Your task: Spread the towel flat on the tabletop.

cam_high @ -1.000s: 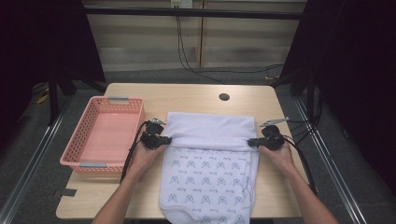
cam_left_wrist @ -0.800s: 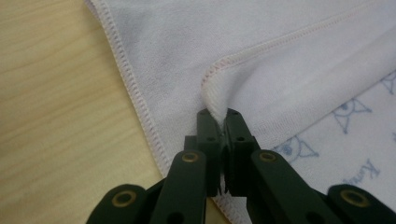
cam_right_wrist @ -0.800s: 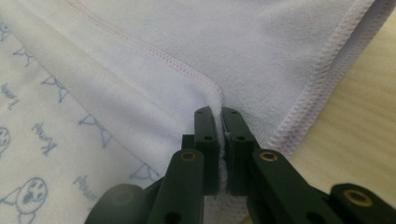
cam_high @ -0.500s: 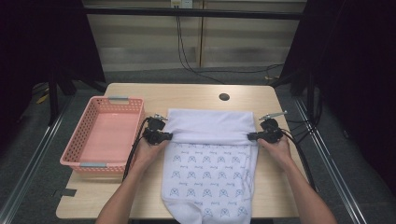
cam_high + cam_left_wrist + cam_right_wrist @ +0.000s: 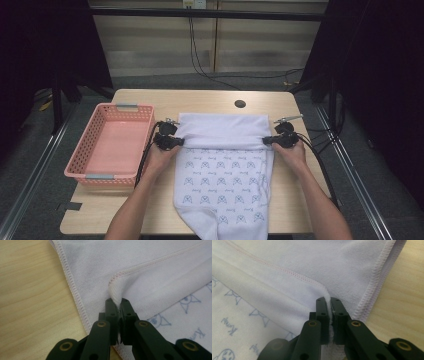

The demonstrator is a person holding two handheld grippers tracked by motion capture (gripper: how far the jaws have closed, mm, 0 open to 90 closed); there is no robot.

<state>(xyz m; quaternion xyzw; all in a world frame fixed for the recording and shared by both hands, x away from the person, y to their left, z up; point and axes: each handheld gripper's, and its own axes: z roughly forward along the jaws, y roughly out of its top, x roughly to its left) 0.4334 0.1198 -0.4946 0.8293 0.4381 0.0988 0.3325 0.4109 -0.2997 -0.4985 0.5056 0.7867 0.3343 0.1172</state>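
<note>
Table: the light wooden table [image 5: 210, 102] fills the middle of the high view; its lower edge is partly hidden by the person's forearms and by the cloth.
Cloth: the white terry towel with a blue printed pattern [image 5: 222, 180] lies in the centre of the high view, right of the basket. Its far end is folded over toward the lower part of the frame, so a plain white band lies on the printed side. Its near end hangs over the table edge and is cut off at the bottom of the frame.
Basket: the pink plastic basket with grey handles [image 5: 95, 165] stands at the left of the high view, close to the cloth.
Writing: small blue letters stand beside the printed figures, but they are upside down and too blurred to read.
Left claw: the left gripper [image 5: 119, 305] is at the left end of the fold; the jaws are pressed together on the folded corner of the towel, and a little hem sticks up between them.
Right claw: the right gripper [image 5: 329, 303] is at the right end of the fold; its jaws are clamped on the other corner hem.
</note>
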